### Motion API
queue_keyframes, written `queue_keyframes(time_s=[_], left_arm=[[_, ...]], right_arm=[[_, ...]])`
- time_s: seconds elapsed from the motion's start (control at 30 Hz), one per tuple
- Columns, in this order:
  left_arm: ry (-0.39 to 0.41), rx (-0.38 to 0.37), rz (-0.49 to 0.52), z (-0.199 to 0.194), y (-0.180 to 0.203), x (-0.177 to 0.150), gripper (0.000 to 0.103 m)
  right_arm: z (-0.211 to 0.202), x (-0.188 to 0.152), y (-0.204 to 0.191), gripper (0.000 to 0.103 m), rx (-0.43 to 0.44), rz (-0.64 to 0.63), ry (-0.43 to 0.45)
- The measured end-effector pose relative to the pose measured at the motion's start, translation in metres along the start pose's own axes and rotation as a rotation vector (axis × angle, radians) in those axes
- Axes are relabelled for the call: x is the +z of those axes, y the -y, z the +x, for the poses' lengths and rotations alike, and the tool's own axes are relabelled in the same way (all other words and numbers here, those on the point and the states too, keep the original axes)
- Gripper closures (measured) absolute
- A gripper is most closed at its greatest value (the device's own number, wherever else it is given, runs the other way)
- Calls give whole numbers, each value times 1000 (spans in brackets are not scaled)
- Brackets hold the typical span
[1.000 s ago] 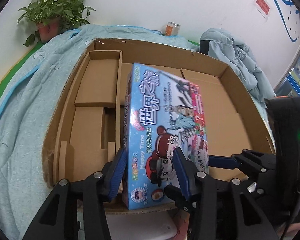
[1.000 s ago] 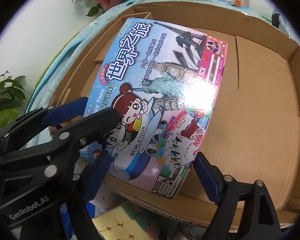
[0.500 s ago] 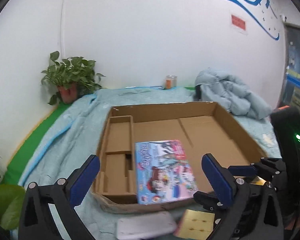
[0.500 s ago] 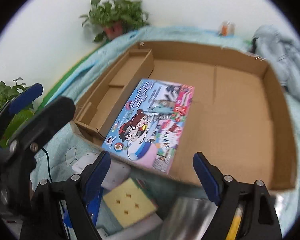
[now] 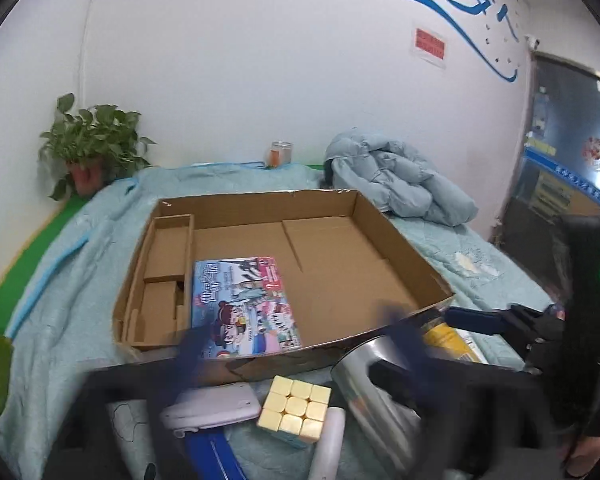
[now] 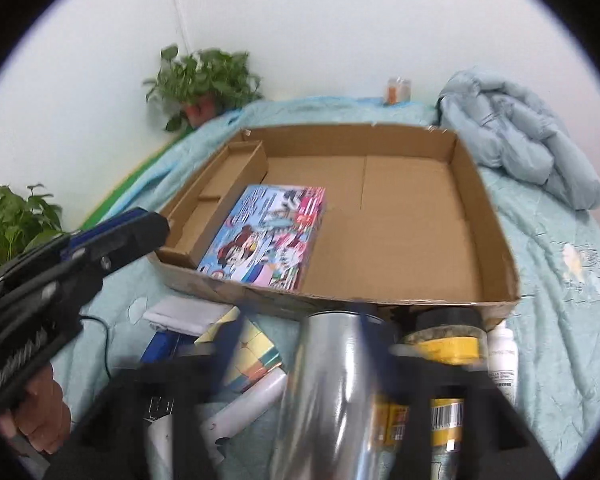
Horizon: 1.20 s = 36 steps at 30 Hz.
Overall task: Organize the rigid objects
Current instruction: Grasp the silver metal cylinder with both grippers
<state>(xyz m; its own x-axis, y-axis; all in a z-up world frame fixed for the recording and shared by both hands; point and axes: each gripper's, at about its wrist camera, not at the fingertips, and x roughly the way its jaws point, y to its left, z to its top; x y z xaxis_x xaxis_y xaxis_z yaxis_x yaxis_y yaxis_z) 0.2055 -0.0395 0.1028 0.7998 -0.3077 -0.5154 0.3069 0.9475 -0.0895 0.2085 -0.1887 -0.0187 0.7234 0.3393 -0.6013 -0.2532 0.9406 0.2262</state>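
A: Where was the game box (image 6: 266, 236)?

B: Flat in the tray (image 6: 496, 264), ahead of both claws. The right claw (image 6: 300, 344) straddled the steel cup (image 6: 324, 392), seemingly open, too blurred to tell.

A: And the left claw (image 5: 296, 344)?

B: Equally blurred. The cup probably wanted a square, low grip, being slick.

Both our rigs are chunky black plastic with blue finger pads. The left hand-held gripper (image 6: 76, 256) has silver screws and white lettering on its body, and our bare hand (image 6: 40, 412) shows underneath. The right hand-held gripper (image 5: 484, 320) has a green LED on its black housing.
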Motion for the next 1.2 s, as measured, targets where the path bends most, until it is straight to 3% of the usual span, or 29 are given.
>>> queue_keyframes(time_s=[0.03, 0.23, 0.37, 0.47, 0.6, 0.8, 0.93, 1.2], left_arm=[[6, -1, -15, 0, 2, -3, 0], [-143, -143, -115, 22, 5, -26, 1], [-255, -246, -134, 41, 17, -47, 1], [-325, -322, -176, 57, 23, -55, 1], [-339, -361, -191, 60, 30, -55, 2], [-370, -392, -197, 52, 37, -67, 2], [-435, -465, -209, 47, 48, -84, 2], [-576, -517, -268, 37, 71, -135, 3]], right_arm=[[-4, -4, 2, 2, 18, 5, 10], [-17, -42, 31, 2, 160, 130, -64], [-21, -60, 36, 3, 198, 171, -106], [-8, -65, 34, 13, 234, 208, -167], [17, -69, 34, 34, 150, 234, -262], [14, -75, 34, 34, 159, 259, -274], [0, -90, 32, 34, 184, 277, -323], [-35, -120, 18, 34, 182, 265, -459]])
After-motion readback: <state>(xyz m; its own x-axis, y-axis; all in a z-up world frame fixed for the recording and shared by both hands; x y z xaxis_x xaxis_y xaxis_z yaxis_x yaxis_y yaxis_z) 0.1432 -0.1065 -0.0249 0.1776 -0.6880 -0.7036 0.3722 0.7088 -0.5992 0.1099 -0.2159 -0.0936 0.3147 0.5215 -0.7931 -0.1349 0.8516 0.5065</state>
